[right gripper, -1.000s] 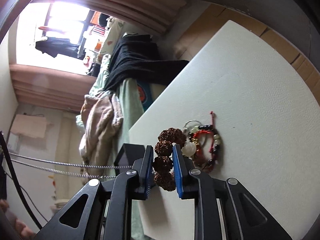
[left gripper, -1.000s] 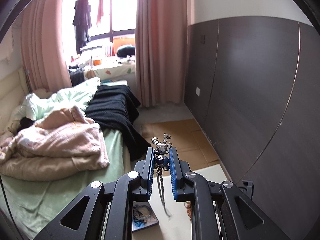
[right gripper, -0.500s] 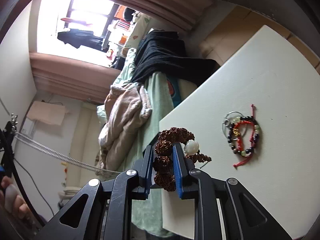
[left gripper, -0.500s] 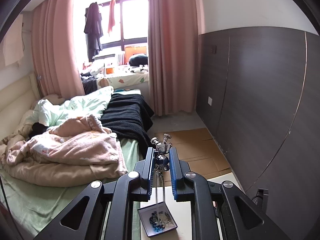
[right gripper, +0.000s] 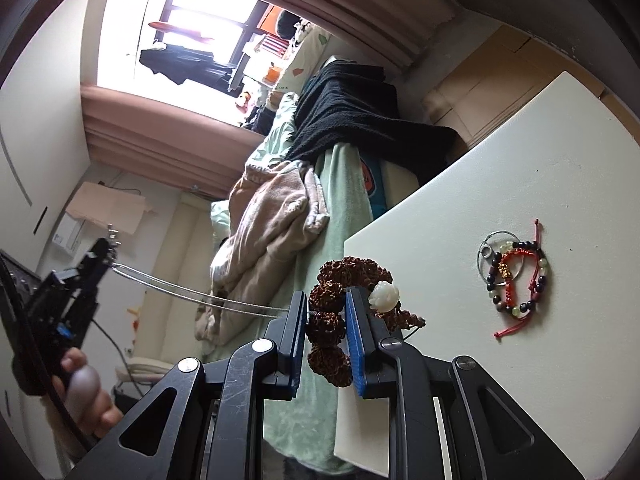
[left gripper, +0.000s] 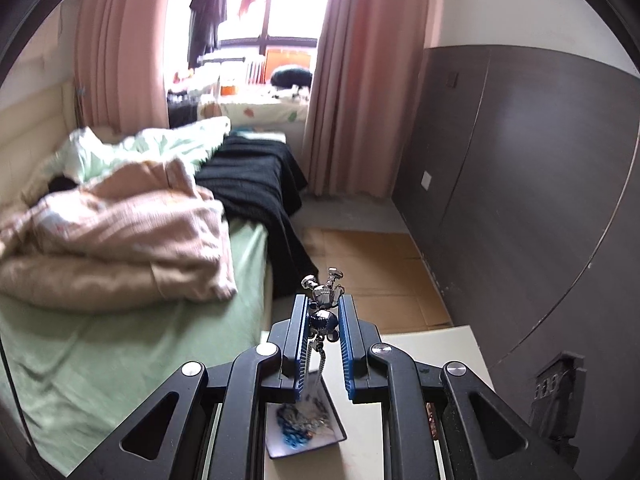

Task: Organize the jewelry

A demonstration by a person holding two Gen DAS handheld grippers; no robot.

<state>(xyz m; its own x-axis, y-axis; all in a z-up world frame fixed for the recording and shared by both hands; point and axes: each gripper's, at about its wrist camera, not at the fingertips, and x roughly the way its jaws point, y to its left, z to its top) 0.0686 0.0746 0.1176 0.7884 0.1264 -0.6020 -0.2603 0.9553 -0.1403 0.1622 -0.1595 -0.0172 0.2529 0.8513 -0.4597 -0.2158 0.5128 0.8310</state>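
Behind your claws is a bedroom with a messy bed and a white table (right gripper: 500, 184). Your left claw (left gripper: 323, 322) pinches a shiny charm (left gripper: 323, 318); its thin chain (left gripper: 316, 364) hangs down over a small tray (left gripper: 304, 426) of blue beads. That chain looks light and floppy, so keep hold of the hard charm. Your right claw (right gripper: 326, 328) squeezes a brown bumpy bead bracelet (right gripper: 328, 322), lifted off the table. It looks hard and rough, so it should not slip. More bracelets (right gripper: 514, 274) lie on the table.

Daylight from the window (left gripper: 280, 12) was overexposed; the bedding (left gripper: 120, 232) appeared motion-blurred; fisheye distortion curved and darkened both frames' edges.
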